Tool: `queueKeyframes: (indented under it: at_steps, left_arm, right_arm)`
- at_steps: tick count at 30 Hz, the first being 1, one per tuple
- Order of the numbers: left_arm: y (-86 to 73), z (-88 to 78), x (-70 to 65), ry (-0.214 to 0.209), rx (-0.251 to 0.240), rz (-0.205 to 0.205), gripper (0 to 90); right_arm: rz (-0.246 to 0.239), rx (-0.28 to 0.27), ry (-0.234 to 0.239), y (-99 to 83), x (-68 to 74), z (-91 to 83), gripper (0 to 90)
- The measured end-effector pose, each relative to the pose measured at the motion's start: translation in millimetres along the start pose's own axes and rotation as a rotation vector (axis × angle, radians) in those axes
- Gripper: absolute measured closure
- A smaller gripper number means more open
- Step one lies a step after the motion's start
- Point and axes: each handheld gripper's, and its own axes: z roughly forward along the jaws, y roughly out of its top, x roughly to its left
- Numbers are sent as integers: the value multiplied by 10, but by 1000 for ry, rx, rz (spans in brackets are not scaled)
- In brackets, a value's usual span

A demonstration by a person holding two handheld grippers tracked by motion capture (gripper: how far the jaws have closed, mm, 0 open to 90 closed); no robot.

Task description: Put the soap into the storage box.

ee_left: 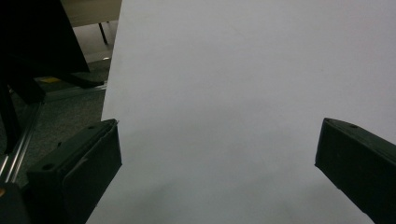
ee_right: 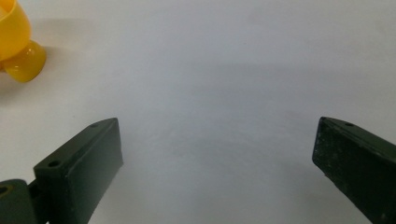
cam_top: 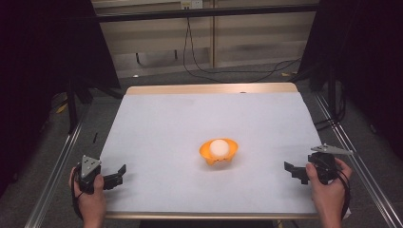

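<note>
An orange bowl (cam_top: 218, 155) stands on the white table (cam_top: 190, 123) a little right of centre, with a white ball (cam_top: 219, 147) resting in it. My left gripper (cam_top: 119, 175) rests near the front left corner, open, jaws wide apart over bare table (ee_left: 219, 107). My right gripper (cam_top: 291, 170) sits near the front right edge, open as well, with nothing between its jaws. In the right gripper view the bowl's yellow-orange edge and foot (ee_right: 21, 56) show at the upper left, well away from the jaws.
A metal rail (cam_top: 57, 166) runs along the left side of the table and another (cam_top: 361, 161) along the right. Black cables (cam_top: 199, 66) trail on the floor beyond the far edge. Dark stands (cam_top: 71, 104) flank the table.
</note>
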Motion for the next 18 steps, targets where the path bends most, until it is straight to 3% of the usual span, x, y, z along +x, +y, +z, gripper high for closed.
queueKeyframes:
  at_steps: [18]
  left_arm:
    - [-1, -3, -1, -1, -3, 1, 2]
  right_arm:
    - [71, -55, -41, -258, -334, -268, 14]
